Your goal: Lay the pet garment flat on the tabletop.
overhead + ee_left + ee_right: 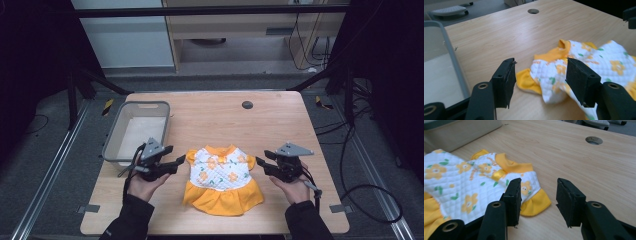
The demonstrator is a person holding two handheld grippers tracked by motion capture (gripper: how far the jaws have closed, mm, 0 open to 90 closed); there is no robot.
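A small doll dress [222,177], white quilted top with orange flowers and an orange collar, sleeves and skirt, lies flat on the wooden table [215,117] near its front edge. My left gripper [176,159] is open just left of the dress's left sleeve [526,81], which lies between the jaws in the left gripper view [540,76]. My right gripper [261,162] is open just right of the other sleeve [536,203], with that sleeve ahead of the jaws in the right gripper view [539,192]. Neither gripper holds anything.
A grey plastic basket [116,134] with a pale bottom stands at the table's left side, close behind my left hand. A round cable hole [247,105] sits at the far middle of the table. Cables trail on the floor at right.
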